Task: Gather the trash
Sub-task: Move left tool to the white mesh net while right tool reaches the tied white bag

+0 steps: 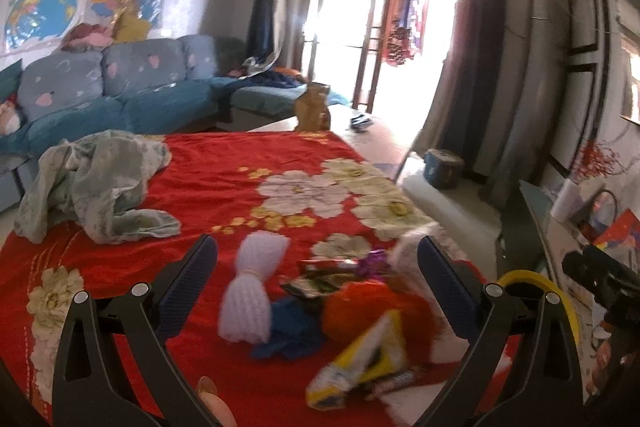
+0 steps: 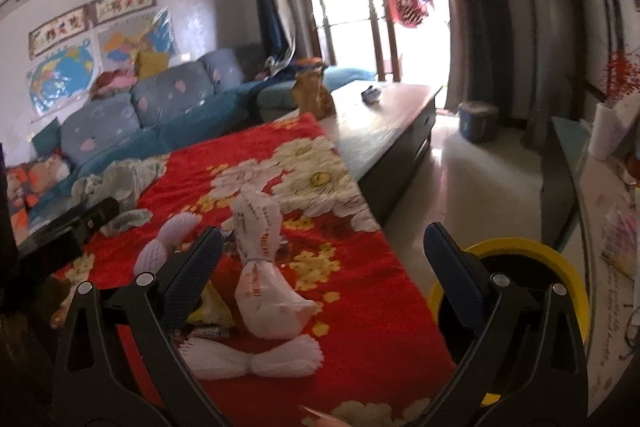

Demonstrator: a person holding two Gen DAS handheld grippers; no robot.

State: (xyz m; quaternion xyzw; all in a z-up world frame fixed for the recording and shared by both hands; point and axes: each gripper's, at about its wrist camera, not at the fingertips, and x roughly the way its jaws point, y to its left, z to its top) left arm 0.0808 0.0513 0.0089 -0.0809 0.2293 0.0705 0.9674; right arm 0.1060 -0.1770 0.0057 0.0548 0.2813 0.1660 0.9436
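Trash lies scattered on the red floral blanket (image 1: 224, 179): a white foam fruit net (image 1: 252, 291) pinched at its middle, a crumpled blue scrap (image 1: 292, 331) touching it, a yellow wrapper (image 1: 360, 359) nearer the blanket's edge, and a knotted white plastic bag (image 2: 264, 267) lying slanted.

Two foam nets (image 2: 250, 357), one knotted bag (image 2: 260, 267) (perhaps three blurred wrappers (image 1: 360, 359)).
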